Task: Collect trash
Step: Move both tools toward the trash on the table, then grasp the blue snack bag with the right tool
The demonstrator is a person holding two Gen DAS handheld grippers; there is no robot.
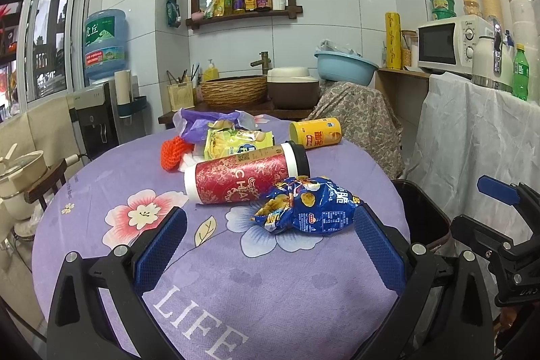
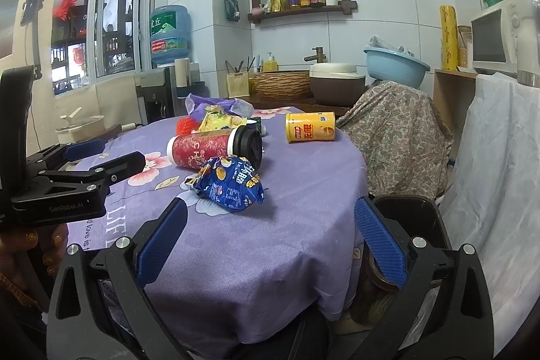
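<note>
Both the left gripper [image 1: 270, 237] and the right gripper [image 2: 270, 233] are spread wide and empty above the purple floral tablecloth [image 1: 236, 285], with the crumpled blue foil snack bag [image 1: 305, 208] lying beside the red cylindrical paper cup [image 1: 243, 174], near the black trash bin [image 2: 410, 218].

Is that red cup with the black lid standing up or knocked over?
Knocked over: the red cup lies on its side on the tablecloth.

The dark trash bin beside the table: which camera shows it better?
The right wrist view shows the trash bin better: its rim and dark opening sit between the table edge and the white cloth. The left wrist view catches the bin too, but the right gripper blocks part of it.
</note>
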